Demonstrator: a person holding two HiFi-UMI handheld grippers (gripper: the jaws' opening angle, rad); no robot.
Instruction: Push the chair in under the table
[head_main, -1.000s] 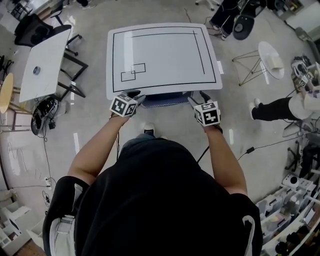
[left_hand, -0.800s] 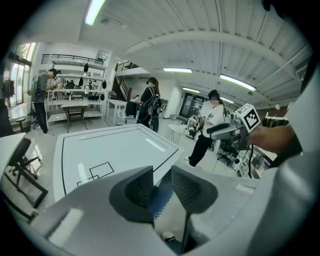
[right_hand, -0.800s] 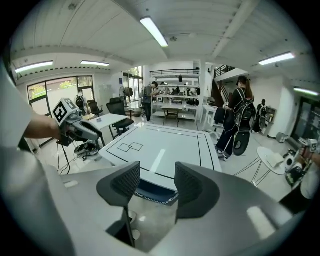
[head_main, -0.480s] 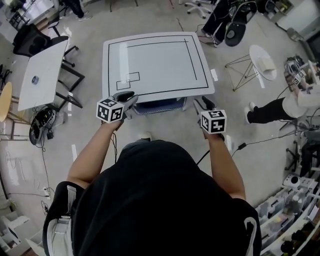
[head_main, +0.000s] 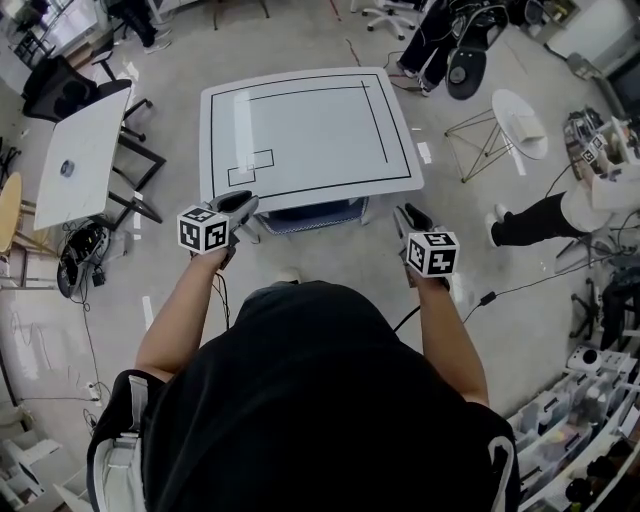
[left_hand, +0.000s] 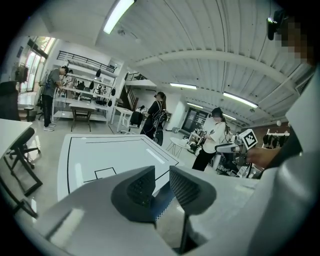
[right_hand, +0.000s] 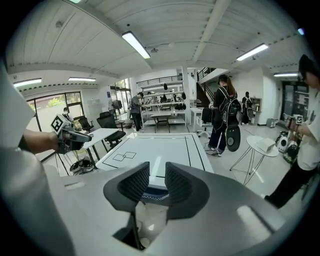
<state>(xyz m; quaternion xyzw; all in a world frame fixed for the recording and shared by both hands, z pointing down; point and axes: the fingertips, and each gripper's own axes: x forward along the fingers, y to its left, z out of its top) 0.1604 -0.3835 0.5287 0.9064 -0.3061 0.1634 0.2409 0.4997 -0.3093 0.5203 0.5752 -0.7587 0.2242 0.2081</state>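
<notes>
The white table (head_main: 300, 130) with black lines on its top stands ahead of me. The blue chair (head_main: 318, 212) sits tucked under the table's near edge, with only its back showing. My left gripper (head_main: 236, 207) hovers just left of the chair, clear of it, jaws slightly apart and empty. My right gripper (head_main: 410, 217) hangs to the right of the chair, also apart from it, jaws narrowly open and empty. In the left gripper view the left gripper (left_hand: 161, 172) frames a strip of the chair (left_hand: 162, 197). The right gripper (right_hand: 157, 170) shows the chair (right_hand: 150, 192) the same way.
A second white table (head_main: 85, 140) with a dark chair stands at the left, cables on the floor beside it. A small round table (head_main: 520, 122) and a person's legs (head_main: 530, 215) are at the right. Shelving fills the lower right corner.
Both grippers have come back off the chair's back toward me and spread a little apart. The chair stays under the table.
</notes>
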